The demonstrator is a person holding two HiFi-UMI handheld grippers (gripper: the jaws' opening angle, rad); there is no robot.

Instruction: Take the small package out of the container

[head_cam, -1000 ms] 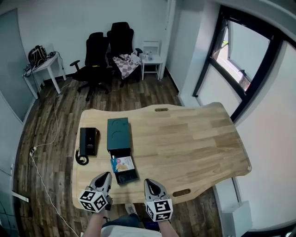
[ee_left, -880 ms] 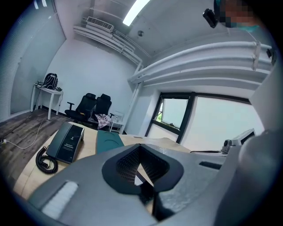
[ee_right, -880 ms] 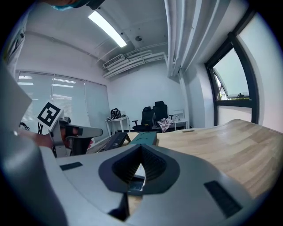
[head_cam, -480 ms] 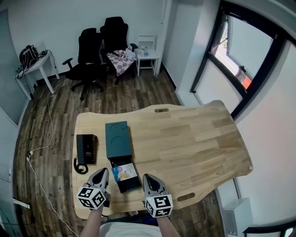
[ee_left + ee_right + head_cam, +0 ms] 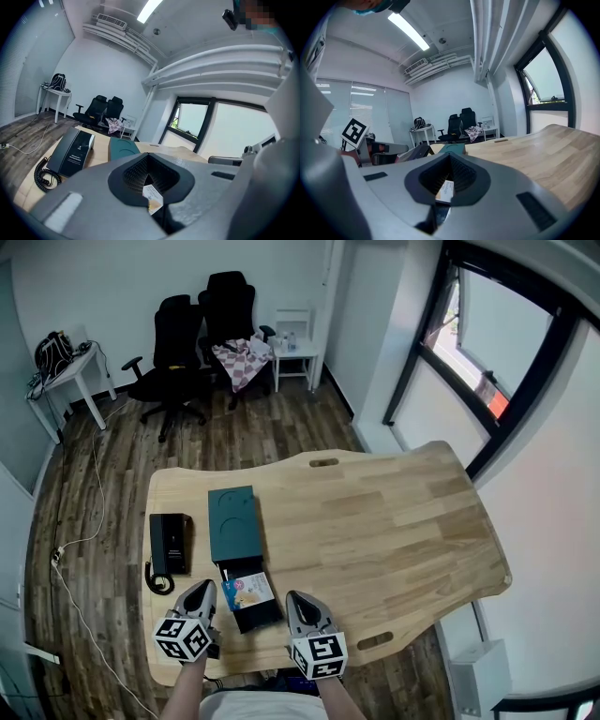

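Wooden table (image 5: 375, 521) on a dark plank floor, as I see it from the head view. Counted on the tabletop: one black telephone (image 5: 169, 542) with a coiled cord, one green container (image 5: 232, 524) and one black inner tray (image 5: 261, 613) drawn out of the container's near end.

One small package (image 5: 246, 590), pale with coloured print, lies in that tray, in the half next to the green shell. It is not gripped.

Two grippers sit at the table's near edge, one on each side of the tray. The left gripper (image 5: 202, 592) is between the telephone and the tray. The right gripper (image 5: 298, 602) is just beside the tray's other side.

Both pairs of jaws are pressed together with nothing between them. In each gripper view the package shows only beyond the jaws.

Behind the table I count two black office chairs (image 5: 173, 343), two white side tables (image 5: 70, 371) and one dark-framed window (image 5: 469, 352) on the right wall.
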